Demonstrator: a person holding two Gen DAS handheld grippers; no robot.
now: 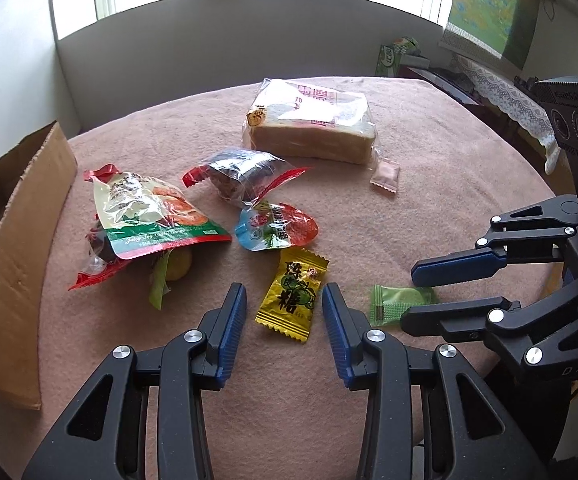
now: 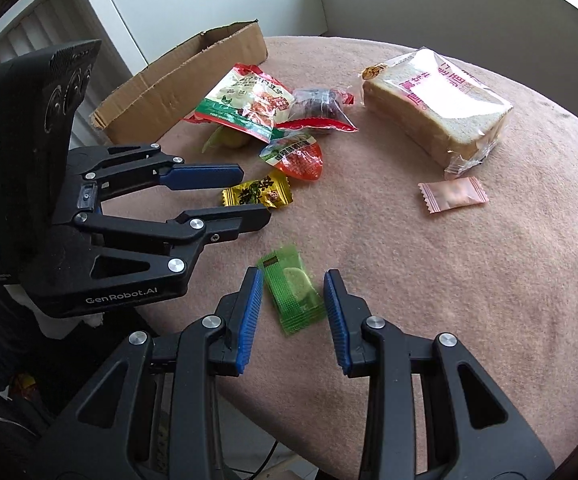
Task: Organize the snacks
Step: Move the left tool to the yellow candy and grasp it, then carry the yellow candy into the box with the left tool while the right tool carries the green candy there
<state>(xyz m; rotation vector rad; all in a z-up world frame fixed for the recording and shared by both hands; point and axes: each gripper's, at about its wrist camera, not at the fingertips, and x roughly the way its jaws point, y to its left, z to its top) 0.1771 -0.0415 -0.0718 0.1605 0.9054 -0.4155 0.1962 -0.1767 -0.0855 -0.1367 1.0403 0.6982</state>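
Snacks lie scattered on the pink-covered tabletop [image 1: 429, 200], and none shows inside the cardboard box [image 1: 21, 220] at the far left, whose interior is mostly hidden; judging by that, the sorting has hardly begun and nearly everything is left to do.

Going left to right in the left wrist view: beside the box sits a red, white and green pouch [image 1: 149, 216] with a line of small English script too fine to read surely. Next comes a clear dark-filled packet [image 1: 245, 176], then a round red and blue pack [image 1: 275, 226]. Behind them stands the bagged sliced bread [image 1: 313, 120], printed with large pink characters.

Nearer, the yellow candy [image 1: 293, 294] bearing bold black Chinese characters lies between the parted jaws of the left gripper [image 1: 285, 300], not pinched. A small pink sachet [image 1: 385, 174] rests just beside the bread. The green candy [image 2: 295, 292] lies between the released jaws of the right gripper [image 2: 291, 288], untouched as far as I can tell.

"GenRobot.AI" is printed on the left gripper's body, seen from the right wrist.
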